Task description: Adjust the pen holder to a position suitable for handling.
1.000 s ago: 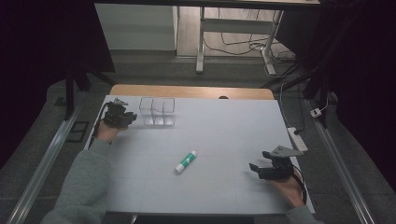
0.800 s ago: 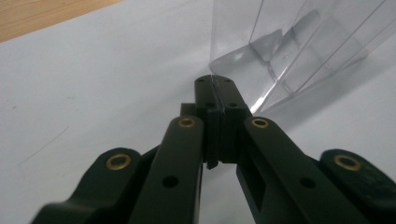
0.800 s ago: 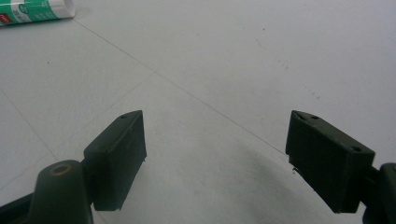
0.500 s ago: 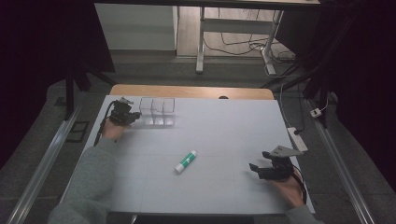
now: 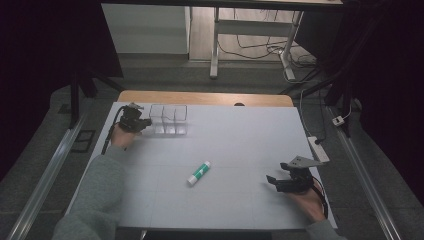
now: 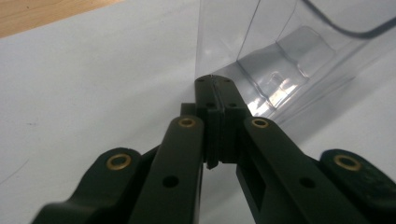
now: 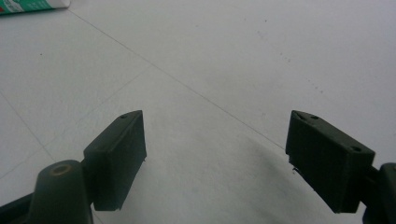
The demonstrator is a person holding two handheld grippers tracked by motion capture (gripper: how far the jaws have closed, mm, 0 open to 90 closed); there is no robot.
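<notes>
Two grippers work a white table (image 5: pixel 240 135): left gripper (image 5: pixel 134 120), upper left, clamps a clear tray (image 5: pixel 169 119); right gripper (image 5: pixel 289 181), lower right, gapes empty; centre tube (image 5: pixel 199 172) lies untouched.

Left gripper (image 5: pixel 134 119) moved toward clear plastic tray (image 5: pixel 169 120); jaws now pressed together at its edge.

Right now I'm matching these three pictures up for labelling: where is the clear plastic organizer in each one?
High view: the clear plastic organizer sits at the table's far left, beside the left gripper.
Left gripper view: upper right, its wall meeting the shut jaw tips.
Right gripper view: not in it.
Shared landmark: the white table.
</notes>
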